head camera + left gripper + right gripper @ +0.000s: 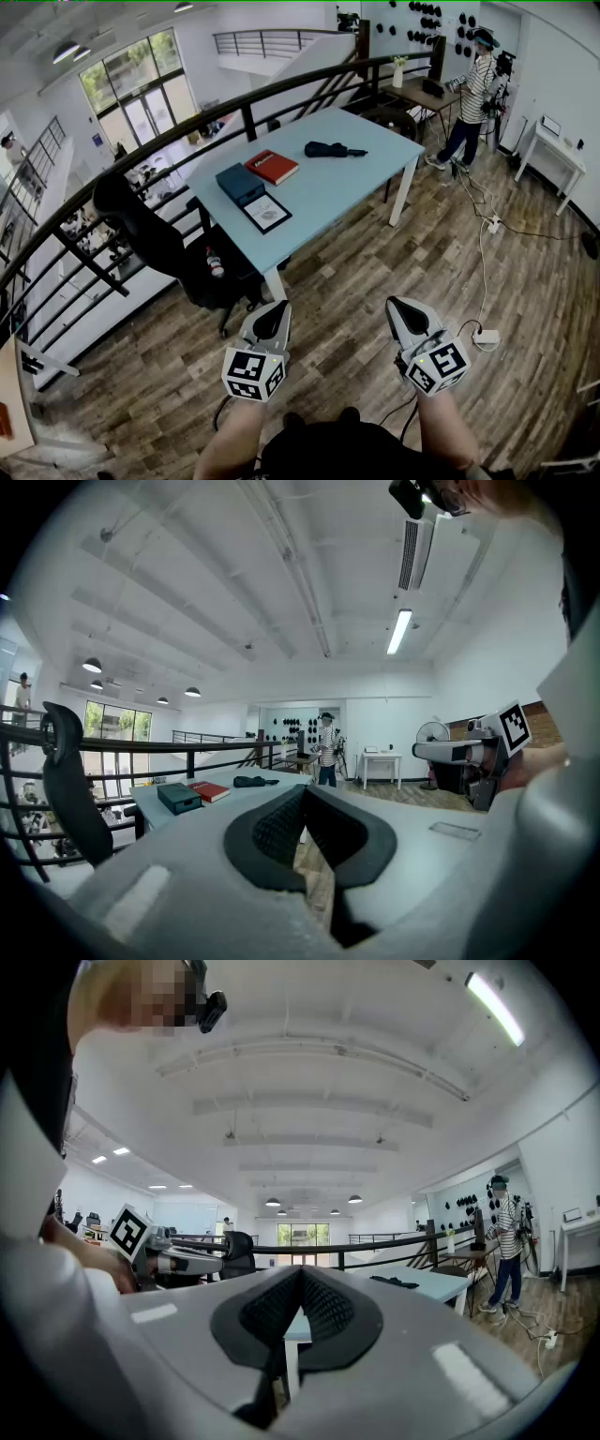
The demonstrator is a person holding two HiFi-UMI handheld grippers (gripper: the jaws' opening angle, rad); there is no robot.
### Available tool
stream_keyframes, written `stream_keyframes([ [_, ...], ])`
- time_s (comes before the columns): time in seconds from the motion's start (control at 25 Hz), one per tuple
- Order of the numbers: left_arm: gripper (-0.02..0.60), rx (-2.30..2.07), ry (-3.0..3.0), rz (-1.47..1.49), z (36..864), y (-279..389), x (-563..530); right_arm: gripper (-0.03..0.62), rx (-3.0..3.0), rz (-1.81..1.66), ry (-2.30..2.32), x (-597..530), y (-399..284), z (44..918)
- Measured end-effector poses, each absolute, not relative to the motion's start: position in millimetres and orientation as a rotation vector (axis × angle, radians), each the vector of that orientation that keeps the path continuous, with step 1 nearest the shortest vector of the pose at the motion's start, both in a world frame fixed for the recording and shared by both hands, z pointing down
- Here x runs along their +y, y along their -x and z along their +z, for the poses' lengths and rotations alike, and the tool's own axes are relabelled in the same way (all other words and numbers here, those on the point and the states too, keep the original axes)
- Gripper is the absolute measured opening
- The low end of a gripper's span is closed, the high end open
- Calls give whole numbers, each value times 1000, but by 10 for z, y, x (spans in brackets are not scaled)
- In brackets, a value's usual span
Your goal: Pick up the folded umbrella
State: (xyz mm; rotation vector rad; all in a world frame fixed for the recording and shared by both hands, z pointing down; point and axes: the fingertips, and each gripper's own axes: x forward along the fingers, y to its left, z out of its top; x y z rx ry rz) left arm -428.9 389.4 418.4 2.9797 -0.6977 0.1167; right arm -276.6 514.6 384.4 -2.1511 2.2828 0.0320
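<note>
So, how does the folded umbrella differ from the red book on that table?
The folded umbrella is black, slim and long; the red book is flat and rectangular. The umbrella lies alone toward the far end of the light blue table; the book lies close beside a dark blue box. Both lie flat on it.

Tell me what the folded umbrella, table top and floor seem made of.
Folded umbrella: matte black, soft-looking bundle, likely fabric.
Table top: smooth pale blue, faint sheen, probably painted or laminated board.
Floor: brown planks with visible grain, wood or wood-look laminate.
</note>
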Motion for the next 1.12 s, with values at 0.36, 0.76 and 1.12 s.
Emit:
stream_keyframes([
  [0.36, 2, -759, -2896, 128, 4352, 4149, 4038, -2, 2265, -99, 2146, 5439, 2534, 4149],
  [0.76, 2, -694, -2936, 174, 4416, 3572, 4320, 1, 2256, -176, 2167, 5886, 2115, 4397],
  [1.12, 2, -558, -2956, 177, 4549, 2946, 4048, 2, 2250, -312, 2201, 5584, 1758, 4693],
])
